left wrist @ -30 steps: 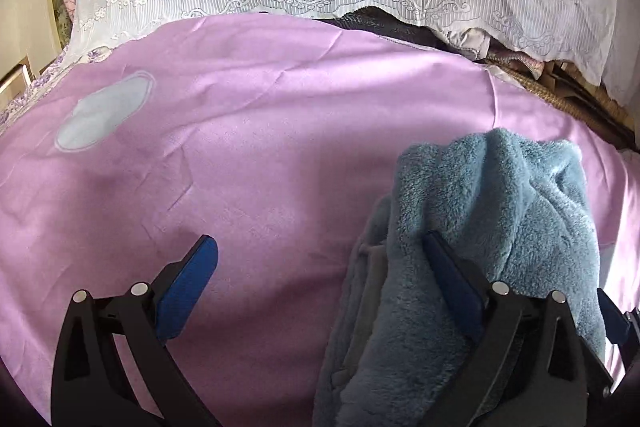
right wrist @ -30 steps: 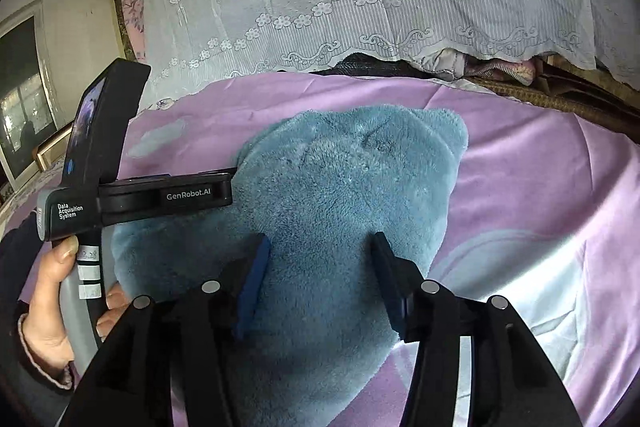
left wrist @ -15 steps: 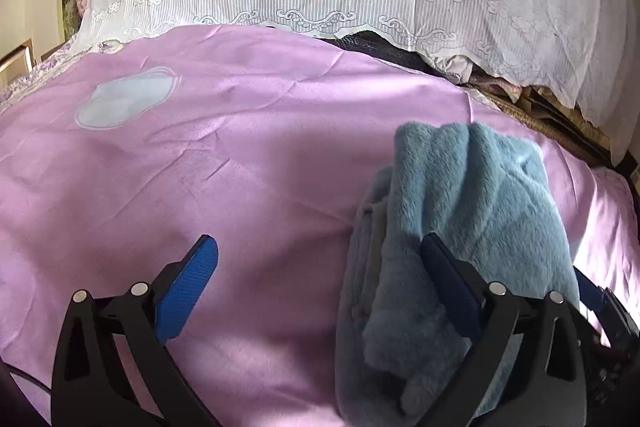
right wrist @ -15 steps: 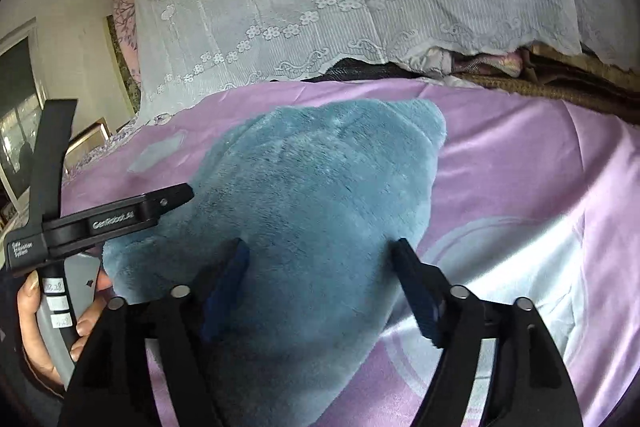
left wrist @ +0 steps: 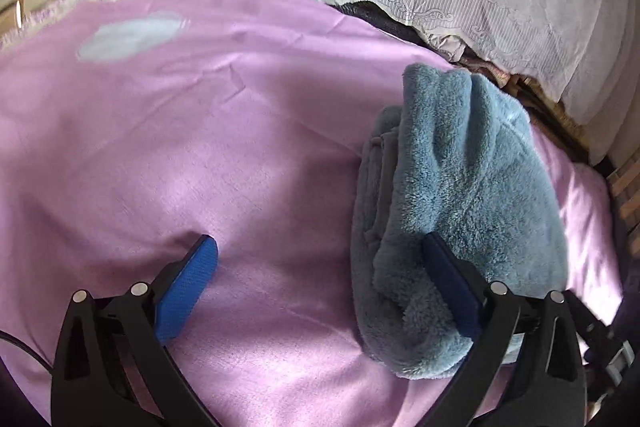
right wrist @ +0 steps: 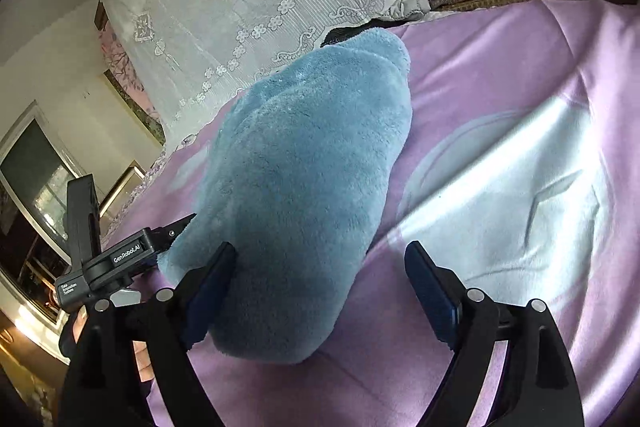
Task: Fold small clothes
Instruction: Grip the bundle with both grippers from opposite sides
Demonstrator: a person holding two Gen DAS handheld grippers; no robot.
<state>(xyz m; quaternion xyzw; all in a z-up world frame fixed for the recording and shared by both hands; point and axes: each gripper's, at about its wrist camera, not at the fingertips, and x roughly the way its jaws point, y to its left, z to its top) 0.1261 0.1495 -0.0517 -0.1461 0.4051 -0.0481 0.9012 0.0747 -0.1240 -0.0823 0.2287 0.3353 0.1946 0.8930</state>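
Both my jaws stand wide: right gripper [right wrist: 320,287] has just been opening, left gripper [left wrist: 320,279] grips nothing. Folded blue fleece garment [left wrist: 460,195] lies on the pink bedspread [left wrist: 200,147]. Brushing it while withdrawing could spring the fold open.
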